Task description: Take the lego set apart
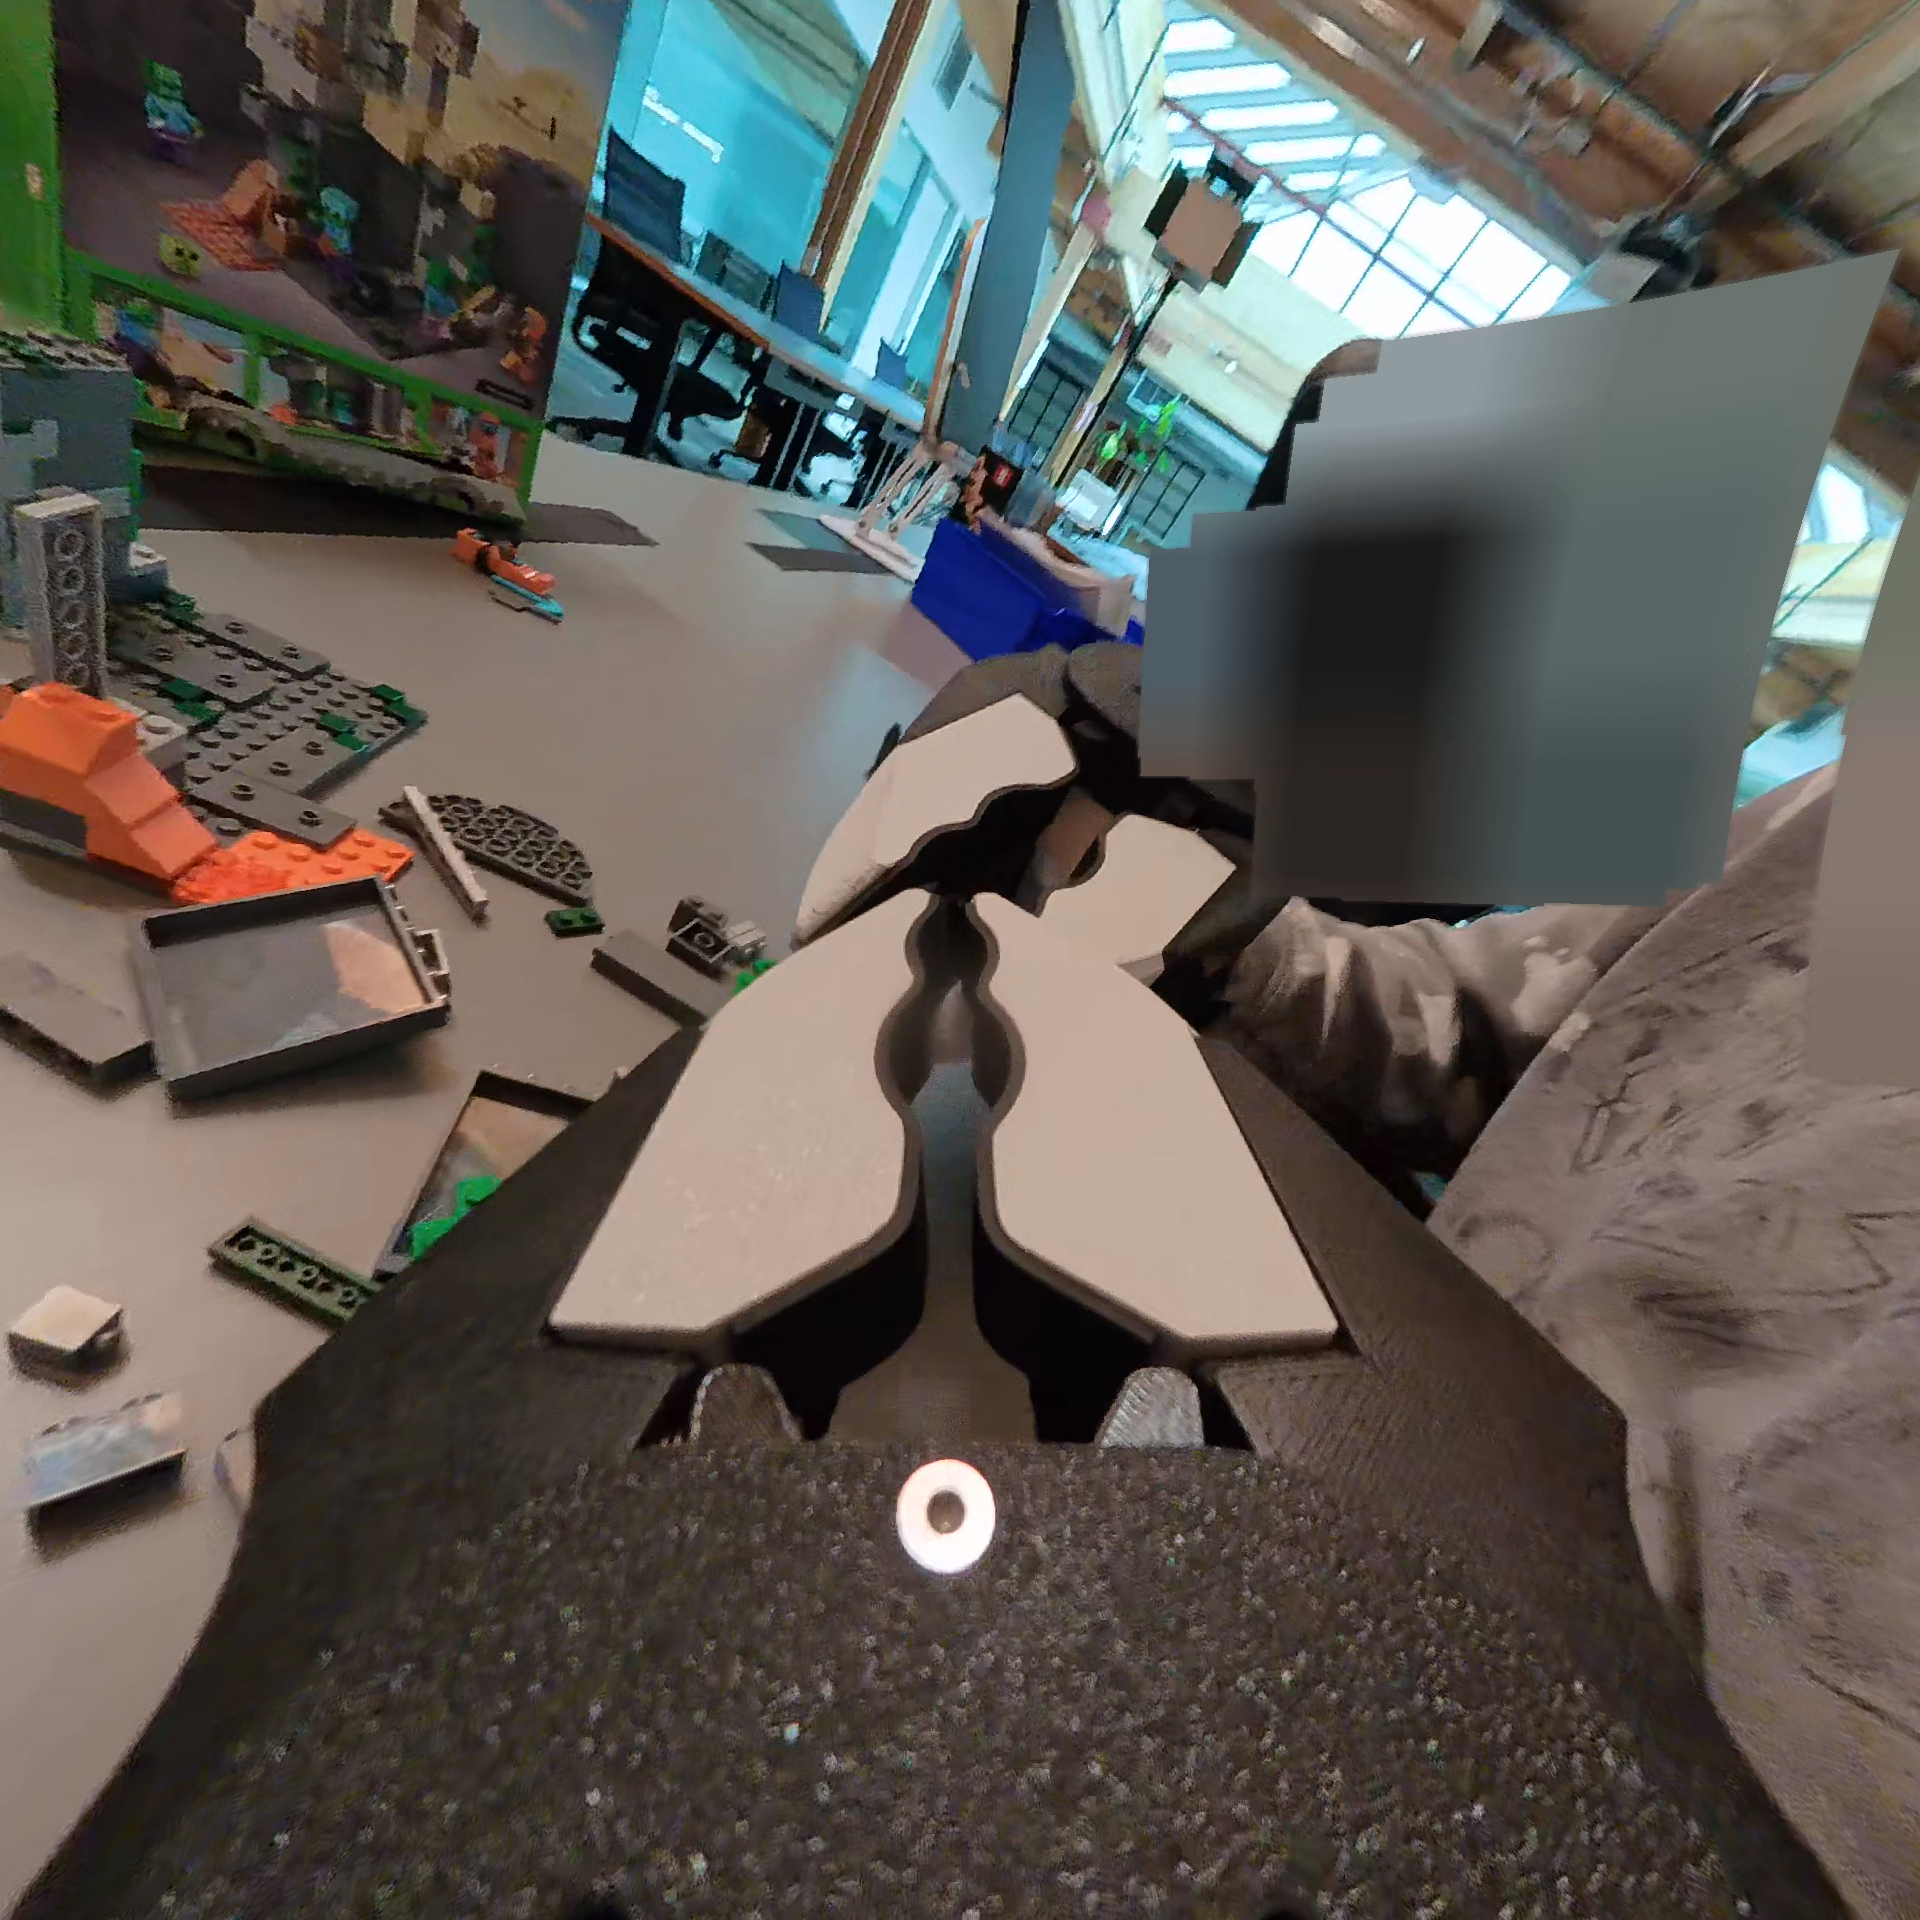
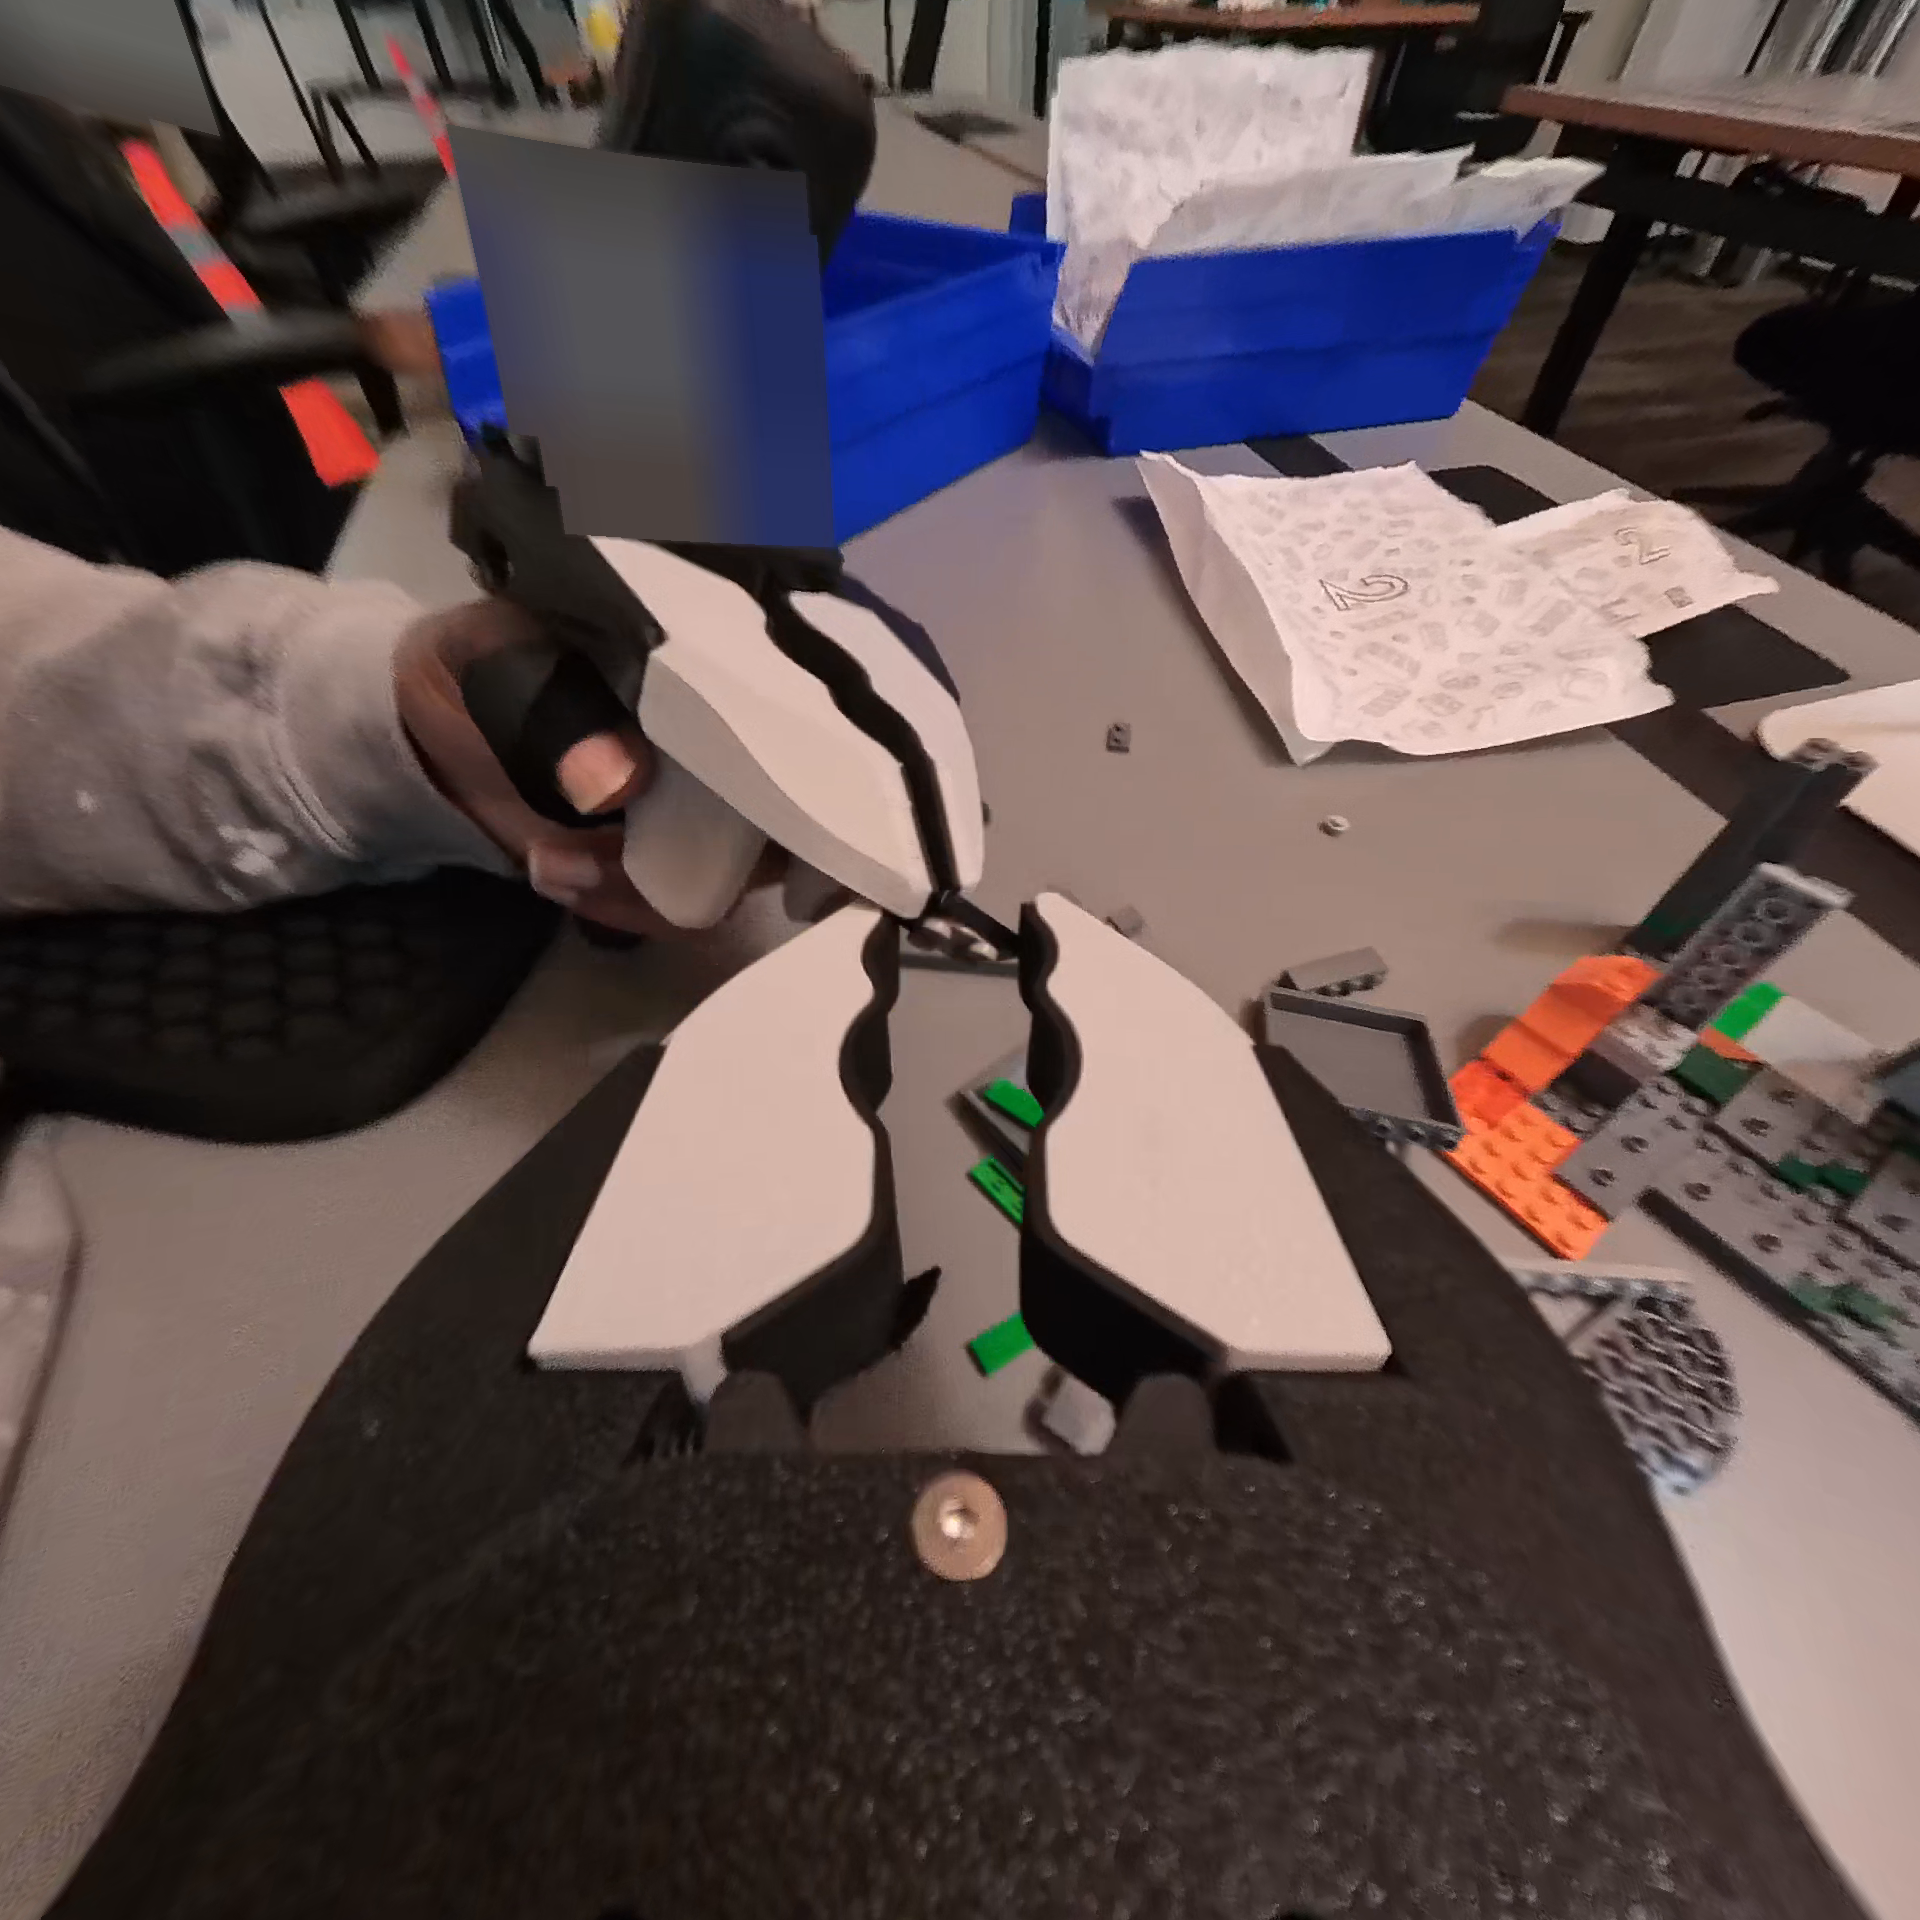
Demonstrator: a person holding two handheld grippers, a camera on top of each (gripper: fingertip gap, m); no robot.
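Two tools tip-to-tip on small dark lego piece, part-dismantled grey/orange set nearby

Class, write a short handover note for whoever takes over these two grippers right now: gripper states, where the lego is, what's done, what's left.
Left gripper: shut, pinching a small dark piece held above the table.
Right gripper: jaws slightly apart around the same piece; firm grip unclear.
Lego set: partly dismantled base on the table, with loose parts beside it, such as a grey frame.
Done: several parts are off.
Left: separate the held piece, then strip the base.
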